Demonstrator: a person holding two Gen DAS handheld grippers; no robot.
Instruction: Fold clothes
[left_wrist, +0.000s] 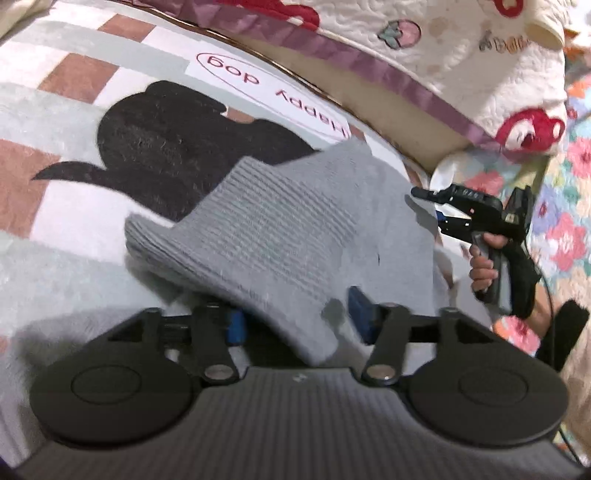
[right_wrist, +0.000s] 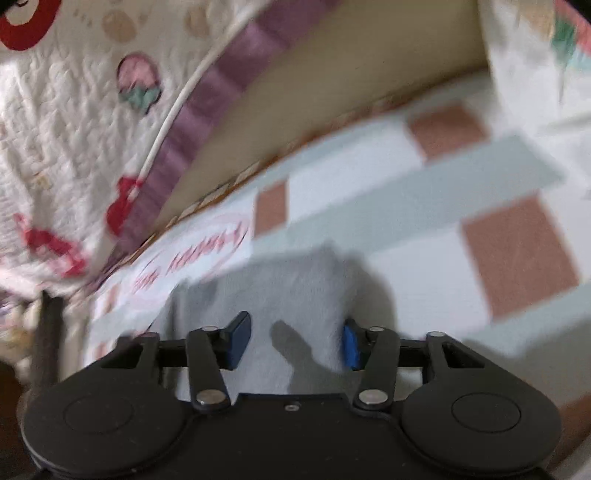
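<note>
One grey knitted garment lay on the checked blanket that covers the bed, just near of the black dog print and its "Happy dog" label. Its ribbed hem was doubled over towards the left, so a fold looked to be under way.

Two claws worked it, one at each side. The left claw stood fairly wide, a corner of the knit draped loosely between its blue pads — not pinched, which suggests a release after laying the fold. The right claw stood part open in its own blurred view, with grey cloth between the pads but apparently not pressed by them. In the left view a hand gripped that tool at the garment's right edge.

A white quilt with red motifs hung along the far side.
</note>
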